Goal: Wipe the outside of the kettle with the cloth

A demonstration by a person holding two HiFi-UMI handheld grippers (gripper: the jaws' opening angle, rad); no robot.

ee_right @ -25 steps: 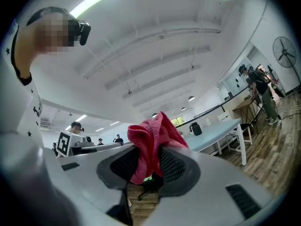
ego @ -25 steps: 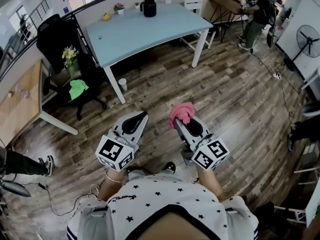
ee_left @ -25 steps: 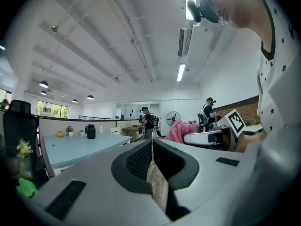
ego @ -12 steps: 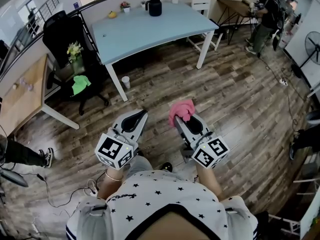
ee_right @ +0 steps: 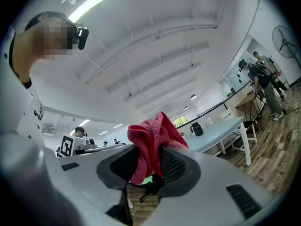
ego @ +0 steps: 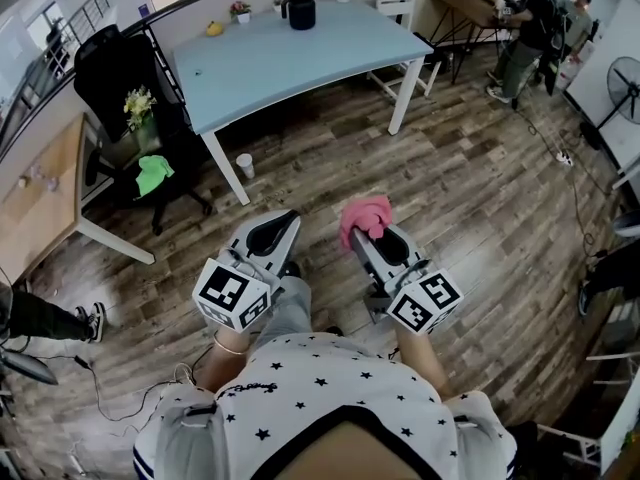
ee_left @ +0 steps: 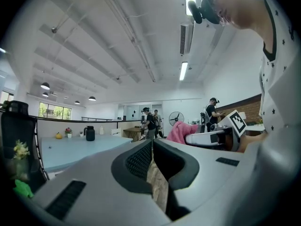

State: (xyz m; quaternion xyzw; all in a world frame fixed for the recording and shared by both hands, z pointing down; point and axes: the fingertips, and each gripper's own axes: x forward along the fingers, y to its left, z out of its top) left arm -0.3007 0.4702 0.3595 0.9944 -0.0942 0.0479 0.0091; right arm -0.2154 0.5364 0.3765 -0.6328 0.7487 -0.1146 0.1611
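The black kettle [ego: 300,10] stands at the far edge of a light blue table [ego: 290,63], well ahead of both grippers. It also shows small in the left gripper view [ee_left: 90,133] and the right gripper view [ee_right: 196,129]. My right gripper [ego: 362,234] [ee_right: 149,157] is shut on a pink cloth [ego: 365,215] [ee_right: 153,140], which bunches up above its jaws. My left gripper [ego: 288,218] [ee_left: 152,145] is shut with nothing in it. Both are held at waist height over the wooden floor. The pink cloth [ee_left: 182,131] also shows in the left gripper view.
A black office chair [ego: 130,88] with a green cloth [ego: 155,176] stands left of the table. A paper cup [ego: 245,166] sits on the floor by a table leg. A wooden desk [ego: 40,198] is at the left. People [ego: 525,28] and a fan [ego: 618,73] are at the back right.
Both grippers keep their pose and hold. The room shifts slightly in the head view as the person moves, and a leg now shows below the left gripper.
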